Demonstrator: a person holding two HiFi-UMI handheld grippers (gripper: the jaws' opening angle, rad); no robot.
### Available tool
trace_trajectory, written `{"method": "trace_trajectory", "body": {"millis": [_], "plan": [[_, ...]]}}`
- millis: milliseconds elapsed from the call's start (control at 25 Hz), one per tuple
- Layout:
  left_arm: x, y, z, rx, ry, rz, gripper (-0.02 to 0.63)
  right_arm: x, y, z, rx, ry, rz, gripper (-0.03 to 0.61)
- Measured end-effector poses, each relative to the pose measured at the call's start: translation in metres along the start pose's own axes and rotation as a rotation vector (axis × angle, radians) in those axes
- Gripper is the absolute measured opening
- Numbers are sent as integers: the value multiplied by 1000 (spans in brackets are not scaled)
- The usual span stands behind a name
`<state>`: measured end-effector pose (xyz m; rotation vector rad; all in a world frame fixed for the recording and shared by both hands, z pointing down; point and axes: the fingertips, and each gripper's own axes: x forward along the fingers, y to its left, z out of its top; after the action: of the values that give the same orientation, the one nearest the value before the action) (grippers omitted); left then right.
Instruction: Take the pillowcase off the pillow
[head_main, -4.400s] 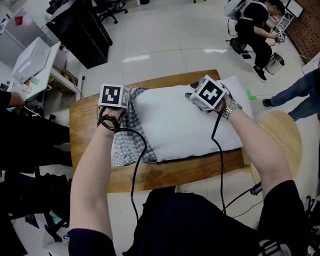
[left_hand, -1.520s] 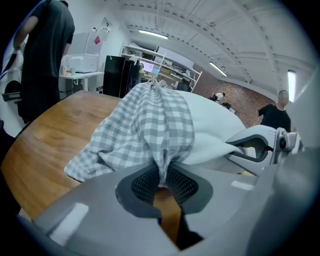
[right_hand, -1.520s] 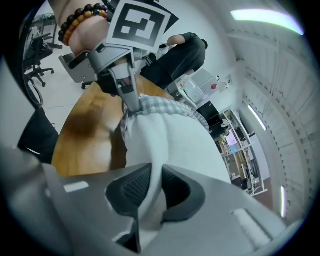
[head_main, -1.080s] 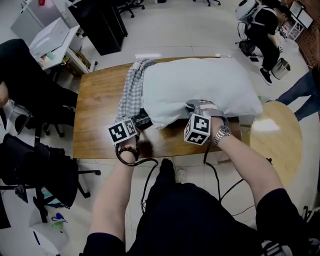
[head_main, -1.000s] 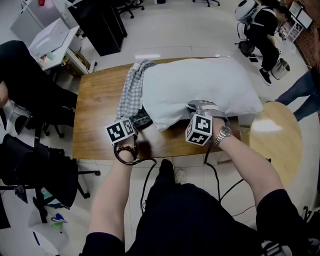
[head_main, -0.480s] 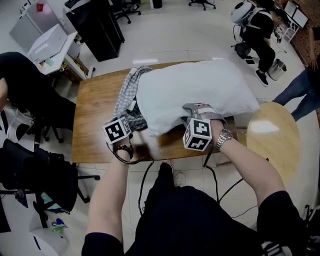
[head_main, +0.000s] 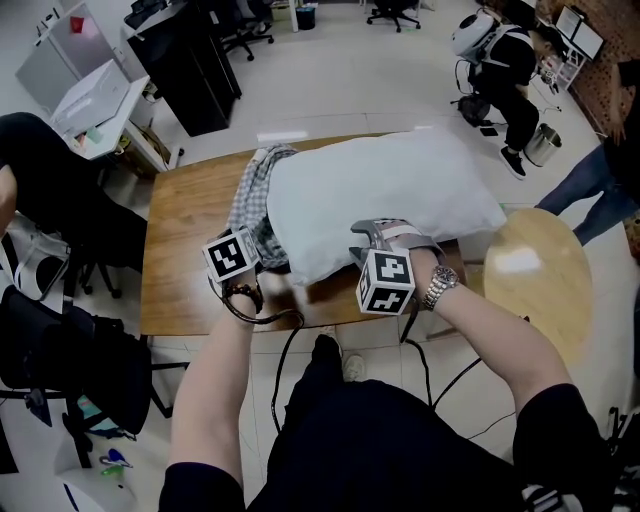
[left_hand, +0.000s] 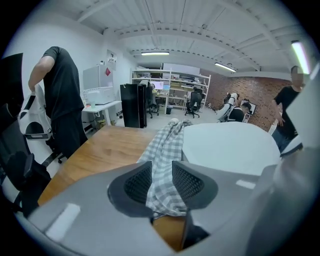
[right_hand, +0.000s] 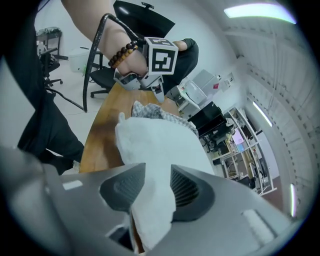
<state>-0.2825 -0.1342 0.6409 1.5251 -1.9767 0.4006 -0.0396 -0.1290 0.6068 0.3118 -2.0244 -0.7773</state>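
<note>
A white pillow (head_main: 380, 190) lies on the wooden table (head_main: 185, 250), its left end still in a bunched grey checked pillowcase (head_main: 255, 200). My left gripper (head_main: 265, 262) is at the near end of the pillowcase. In the left gripper view the checked cloth (left_hand: 167, 150) hangs in the gap of the left gripper (left_hand: 162, 182), whose jaws stand apart. My right gripper (head_main: 362, 240) is at the pillow's near edge. In the right gripper view the pillow's white corner (right_hand: 160, 150) lies between the parted jaws of the right gripper (right_hand: 157, 187).
A round wooden table (head_main: 535, 280) stands to the right. A person (head_main: 40, 170) stands at the left beside a dark chair (head_main: 60, 350), another (head_main: 495, 60) sits at the far right. A black cabinet (head_main: 185, 60) is beyond the table.
Over the last second both grippers' jaws have parted from shut. Since the oldest frame both hands have come from the table's far side to the pillow's near edge.
</note>
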Motion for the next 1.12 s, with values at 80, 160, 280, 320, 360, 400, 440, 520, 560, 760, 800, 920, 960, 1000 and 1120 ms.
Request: {"method": "trace_trajectory", "body": {"millis": [80,160,280,320,360,400,440,520,560,760,800,920,960,1000,1120], "plan": [[-1,-4,7,8,-5,-4,130,-5,-10,8,18,-18,-2,156],[1,-10,14,14,-9,-22,130,-7,-22,14,40,-31,-4,158],[3,-19,22,31,8,-64,131,-5,-38,20,78,-42,3,158],[4,-21,25,40,16,-79,138,-4,-44,22,95,-45,9,158],[5,-24,27,48,22,-93,141,-3,-49,23,112,-48,15,160],[6,-26,30,56,27,-104,145,-2,-55,24,130,-51,22,161],[8,-28,34,64,30,-113,149,-1,-62,25,146,-54,29,162],[12,-31,44,82,31,-127,159,3,-75,27,178,-59,47,165],[14,-33,50,92,31,-133,161,6,-81,28,196,-60,60,171],[33,-37,73,133,39,-173,187,29,-109,28,280,-63,108,199],[38,-38,77,140,43,-182,193,35,-114,28,292,-64,113,201],[54,-48,91,159,65,-212,210,50,-134,22,322,-56,139,211],[60,-53,97,164,73,-219,214,56,-143,18,333,-54,148,215],[67,-57,104,169,81,-224,220,62,-151,14,344,-52,159,218],[90,-62,122,188,107,-242,233,83,-175,7,384,-39,191,225]]}}
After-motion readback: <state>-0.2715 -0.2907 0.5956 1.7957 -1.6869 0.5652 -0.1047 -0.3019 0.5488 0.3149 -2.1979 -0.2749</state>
